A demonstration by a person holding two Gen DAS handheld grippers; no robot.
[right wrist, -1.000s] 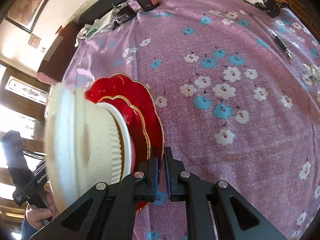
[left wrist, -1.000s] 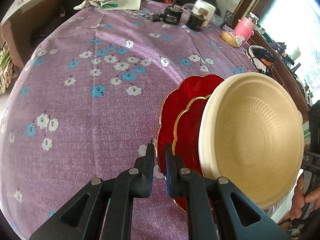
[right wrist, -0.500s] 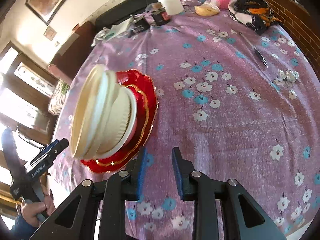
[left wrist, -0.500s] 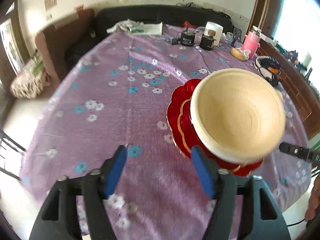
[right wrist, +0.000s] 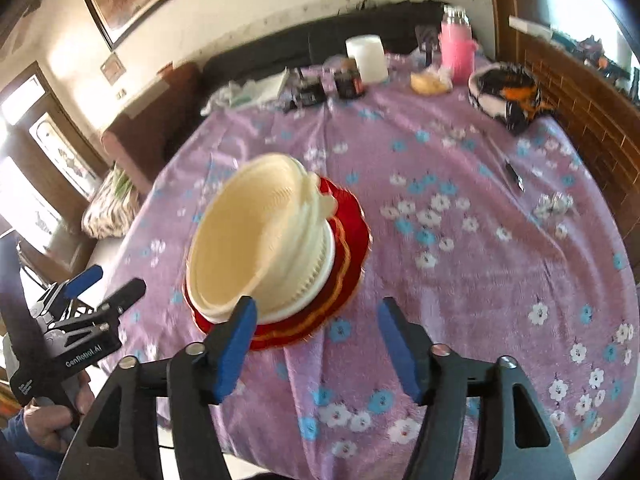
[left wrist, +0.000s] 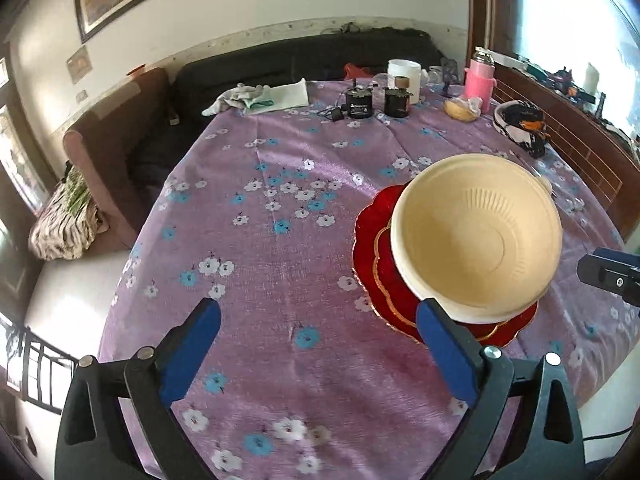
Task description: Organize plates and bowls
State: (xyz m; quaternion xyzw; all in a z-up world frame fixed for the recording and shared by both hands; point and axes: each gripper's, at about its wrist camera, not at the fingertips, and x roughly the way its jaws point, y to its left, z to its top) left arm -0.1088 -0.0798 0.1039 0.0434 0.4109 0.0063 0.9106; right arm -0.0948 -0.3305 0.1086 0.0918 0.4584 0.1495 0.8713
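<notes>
Both my tongs are opening on nothing, left tongs (left wrist: 316, 344) and right tongs (right wrist: 314, 336); cream bowls (left wrist: 478, 232) sit nested on red plates (left wrist: 372, 248) near the desk (left wrist: 280, 240) edge. I'd back off gently, avoiding the rim.

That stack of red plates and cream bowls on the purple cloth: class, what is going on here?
A person holds a gripper in each hand above a table with a flowered purple tablecloth. The cream bowls sit nested on the red plates, stacked near the table's near edge. Neither gripper holds anything: the left gripper and the right gripper both have their jaws opening, with nothing between the pads. The stack stands on its own, so the stacking appears done.
</notes>
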